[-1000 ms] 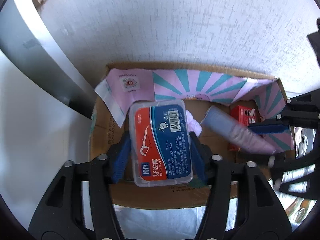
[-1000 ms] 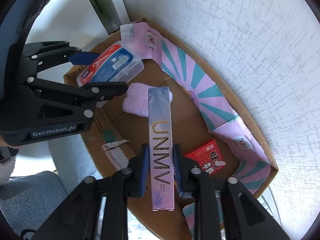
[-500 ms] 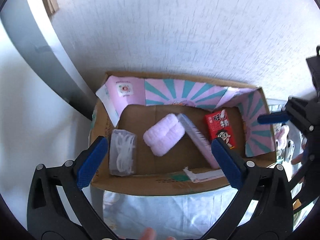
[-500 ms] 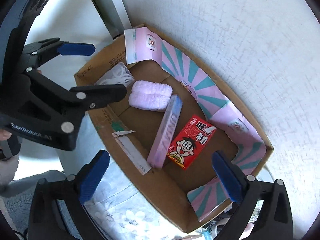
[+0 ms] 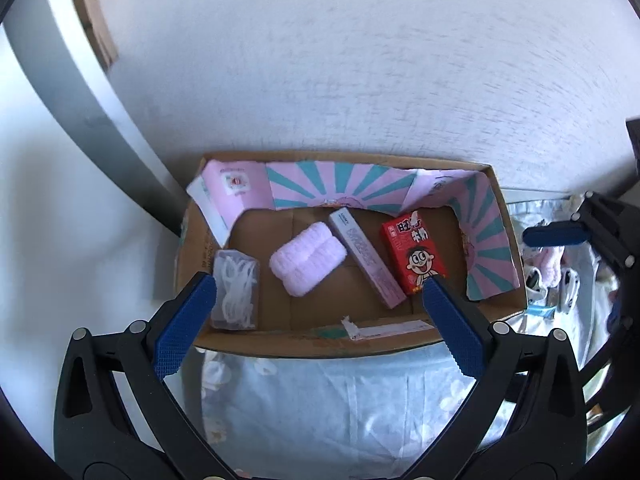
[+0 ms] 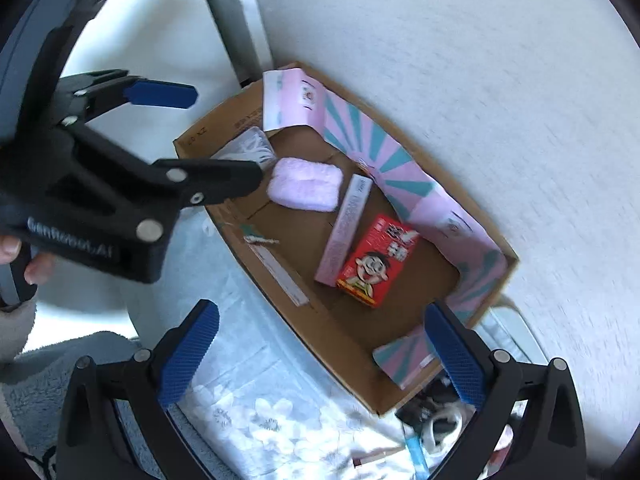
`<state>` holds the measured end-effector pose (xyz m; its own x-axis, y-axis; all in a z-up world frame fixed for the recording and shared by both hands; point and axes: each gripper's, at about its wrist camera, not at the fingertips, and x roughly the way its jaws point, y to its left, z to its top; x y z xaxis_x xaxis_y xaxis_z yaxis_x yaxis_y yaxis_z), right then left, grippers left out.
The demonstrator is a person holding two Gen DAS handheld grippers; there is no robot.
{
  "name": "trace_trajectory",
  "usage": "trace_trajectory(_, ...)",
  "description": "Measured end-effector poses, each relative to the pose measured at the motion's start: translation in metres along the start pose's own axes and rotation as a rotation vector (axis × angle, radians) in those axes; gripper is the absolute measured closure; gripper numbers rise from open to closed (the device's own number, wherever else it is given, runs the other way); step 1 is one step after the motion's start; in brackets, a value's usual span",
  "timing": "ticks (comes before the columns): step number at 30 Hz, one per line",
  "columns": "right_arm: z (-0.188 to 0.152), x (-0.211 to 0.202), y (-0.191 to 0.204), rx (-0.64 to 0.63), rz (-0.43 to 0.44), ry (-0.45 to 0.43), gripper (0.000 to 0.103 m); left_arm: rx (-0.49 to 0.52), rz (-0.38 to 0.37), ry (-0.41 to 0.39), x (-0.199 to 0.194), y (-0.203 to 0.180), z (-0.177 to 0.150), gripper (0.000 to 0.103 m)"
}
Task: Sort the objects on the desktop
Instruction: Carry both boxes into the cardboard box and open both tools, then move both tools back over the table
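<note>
A cardboard box (image 5: pixel 304 346) (image 6: pixel 224 132) with a pink and teal lining stands against the white wall. In it lie a clear floss case (image 5: pixel 235 289) (image 6: pixel 250 146) at the left, a pink fluffy pad (image 5: pixel 307 265) (image 6: pixel 306 184), a long pink UNNY box (image 5: pixel 366 258) (image 6: pixel 345 229) and a red milk carton (image 5: pixel 414 256) (image 6: pixel 376 260). My left gripper (image 5: pixel 316 330) is open and empty above the box's near wall; it also shows in the right wrist view (image 6: pixel 208 136). My right gripper (image 6: pixel 320 360) is open and empty above the box's near right side.
A floral cloth (image 5: pixel 320 412) (image 6: pixel 248 420) covers the table under and in front of the box. Several small loose items (image 6: pixel 432 428) lie right of the box. A grey post (image 5: pixel 76 96) stands at the left.
Both grippers have opened and pulled up and back. The floss case left my left gripper and the long pink box left my right gripper; both now lie in the box.
</note>
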<state>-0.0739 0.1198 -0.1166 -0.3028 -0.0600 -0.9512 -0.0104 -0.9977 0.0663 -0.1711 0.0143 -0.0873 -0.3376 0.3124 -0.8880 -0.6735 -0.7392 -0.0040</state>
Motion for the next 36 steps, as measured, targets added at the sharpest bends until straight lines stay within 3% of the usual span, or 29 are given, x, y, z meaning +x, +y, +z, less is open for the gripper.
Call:
trace_trajectory(11, -0.037, -0.049, -0.008, 0.024, -0.081, -0.057, 0.000, 0.052, -0.015, -0.104, -0.038, -0.042, 0.010, 0.000)
trace_trajectory(17, -0.070, -0.081, -0.037, 0.106, -0.181, -0.101, 0.000, 0.106, -0.030, -0.170, -0.062, -0.073, 0.019, 0.000)
trace_trajectory(21, -0.099, -0.101, -0.060, 0.161, -0.197, -0.097, 0.000, 0.174, -0.055, -0.201, -0.069, -0.103, 0.023, 0.000)
trace_trajectory(30, -0.184, -0.121, -0.116, 0.343, -0.237, -0.105, 0.000, 0.362, -0.137, -0.149, -0.049, -0.201, 0.017, 0.000)
trace_trajectory(36, -0.237, -0.114, -0.135, 0.437, -0.216, -0.117, 0.000, 0.435, -0.218, -0.053, -0.019, -0.265, 0.002, 0.000)
